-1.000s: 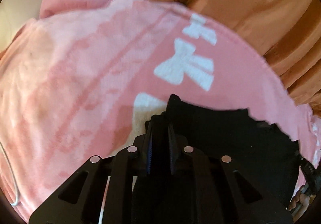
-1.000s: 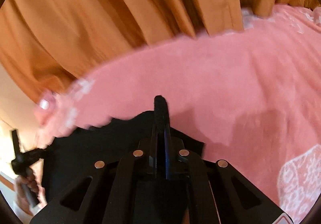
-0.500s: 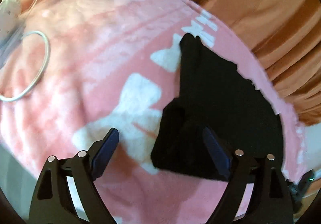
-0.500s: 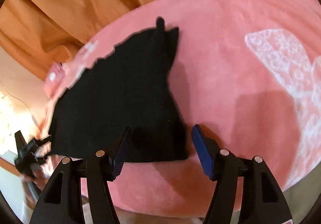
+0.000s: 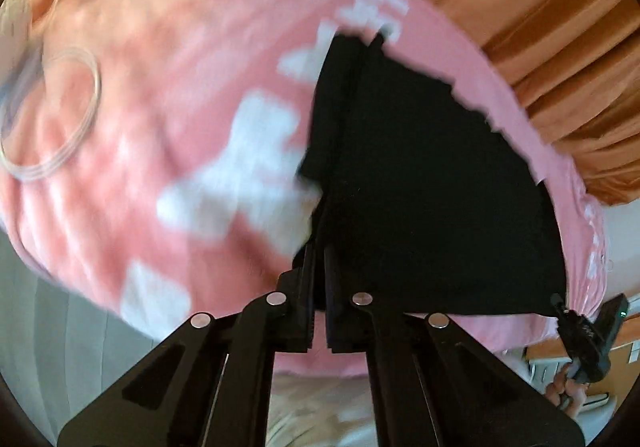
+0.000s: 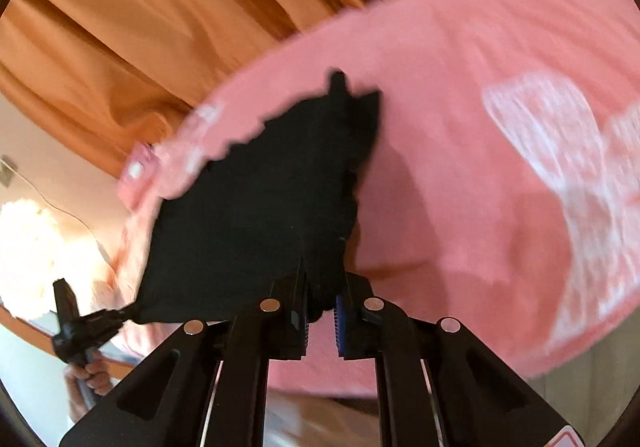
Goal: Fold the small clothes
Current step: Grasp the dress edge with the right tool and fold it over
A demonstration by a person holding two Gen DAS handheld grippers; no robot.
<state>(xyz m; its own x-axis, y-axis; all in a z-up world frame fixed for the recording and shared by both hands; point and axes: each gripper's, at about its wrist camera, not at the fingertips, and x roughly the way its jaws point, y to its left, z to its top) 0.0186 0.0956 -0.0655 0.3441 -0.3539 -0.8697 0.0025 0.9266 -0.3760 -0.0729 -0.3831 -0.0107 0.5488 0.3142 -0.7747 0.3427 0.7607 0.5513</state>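
A pink blanket (image 5: 168, 95) with white bow patterns covers the surface, and orange curtains (image 6: 140, 27) hang behind its far edge. On the blanket lies the black garment (image 5: 432, 175), spread flat. Its far side reaches close to the far edge of the blanket, and its near side lies at the near edge, where both grippers are.

The left gripper (image 5: 319, 267) has its jaws pressed together on the near left corner of the garment; the black cloth goes in between the fingers. The right gripper (image 6: 322, 279) pinches the near right corner in the same way, with only a narrow gap between its fingers, filled by the cloth. A thin white ring of cable (image 5: 60, 115) lies on the left part of the blanket, well apart from the garment.
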